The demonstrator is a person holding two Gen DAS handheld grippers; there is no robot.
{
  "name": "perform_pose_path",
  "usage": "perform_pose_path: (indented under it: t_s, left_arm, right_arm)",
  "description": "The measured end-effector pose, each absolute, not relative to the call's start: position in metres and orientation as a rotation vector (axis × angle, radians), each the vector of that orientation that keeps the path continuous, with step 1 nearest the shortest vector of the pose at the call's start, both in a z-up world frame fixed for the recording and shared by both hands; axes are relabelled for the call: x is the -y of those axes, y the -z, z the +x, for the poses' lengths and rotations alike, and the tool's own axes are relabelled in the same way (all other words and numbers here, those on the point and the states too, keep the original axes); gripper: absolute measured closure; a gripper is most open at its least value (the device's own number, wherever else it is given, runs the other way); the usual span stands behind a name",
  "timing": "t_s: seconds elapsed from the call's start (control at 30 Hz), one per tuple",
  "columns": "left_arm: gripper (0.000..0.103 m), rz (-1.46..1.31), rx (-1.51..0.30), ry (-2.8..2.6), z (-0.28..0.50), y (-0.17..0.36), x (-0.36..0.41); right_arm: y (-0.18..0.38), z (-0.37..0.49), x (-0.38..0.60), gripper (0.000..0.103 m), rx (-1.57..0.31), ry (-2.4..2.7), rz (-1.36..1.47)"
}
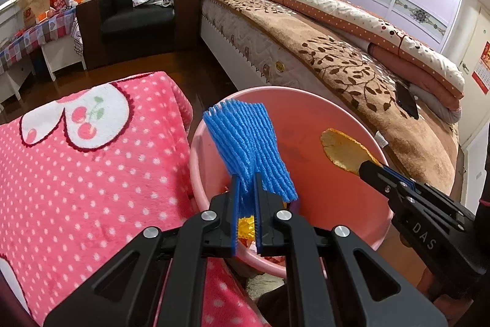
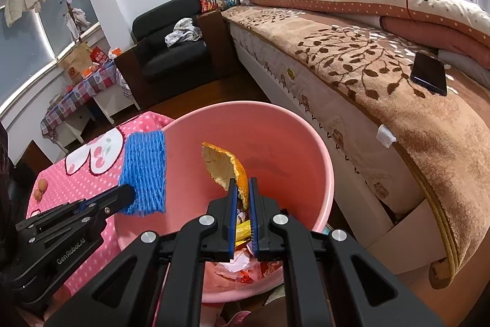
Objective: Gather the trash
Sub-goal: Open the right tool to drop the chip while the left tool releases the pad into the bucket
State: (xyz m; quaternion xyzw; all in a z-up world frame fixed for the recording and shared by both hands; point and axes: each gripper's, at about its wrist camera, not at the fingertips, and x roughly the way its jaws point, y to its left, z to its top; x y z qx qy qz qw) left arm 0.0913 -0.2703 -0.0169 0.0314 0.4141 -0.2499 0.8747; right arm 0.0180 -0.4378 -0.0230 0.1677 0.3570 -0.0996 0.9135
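Note:
A pink bin (image 1: 306, 118) (image 2: 275, 124) stands between a pink dotted blanket and the bed, with wrappers and paper (image 2: 242, 262) at its bottom. My left gripper (image 1: 246, 183) (image 2: 128, 193) is shut on a blue foam fruit net (image 1: 248, 143) (image 2: 144, 170) and holds it over the bin's left rim. My right gripper (image 2: 242, 189) (image 1: 369, 166) is shut on an orange peel (image 2: 225, 166) (image 1: 344, 150) and holds it above the bin's opening.
The pink dotted blanket (image 1: 76, 167) covers a surface on the left, with small orange bits (image 2: 41, 187) on it. A bed (image 2: 382, 75) with a brown leaf cover and a black phone (image 2: 428, 74) runs along the right. A black armchair (image 1: 137, 8) stands behind.

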Motion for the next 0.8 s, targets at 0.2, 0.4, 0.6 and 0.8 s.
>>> perform_pose_path:
  t_s: [0.2, 0.4, 0.6, 0.8]
  left_arm:
    - [0.096, 0.073, -0.870, 0.527, 0.093, 0.021, 0.278]
    - [0.096, 0.071, -0.869, 0.536, 0.093, 0.022, 0.281]
    - [0.096, 0.069, -0.866, 0.536, 0.093, 0.024, 0.283]
    - [0.095, 0.076, -0.875, 0.541, 0.094, 0.025, 0.285]
  right_arm:
    - [0.027, 0.020, 0.440, 0.096, -0.743, 0.212, 0.347]
    - [0.031, 0.023, 0.442, 0.096, -0.748, 0.216, 0.347]
    - [0.031, 0.023, 0.442, 0.096, -0.748, 0.215, 0.347]
    - [0.031, 0.024, 0.442, 0.096, -0.747, 0.216, 0.347]
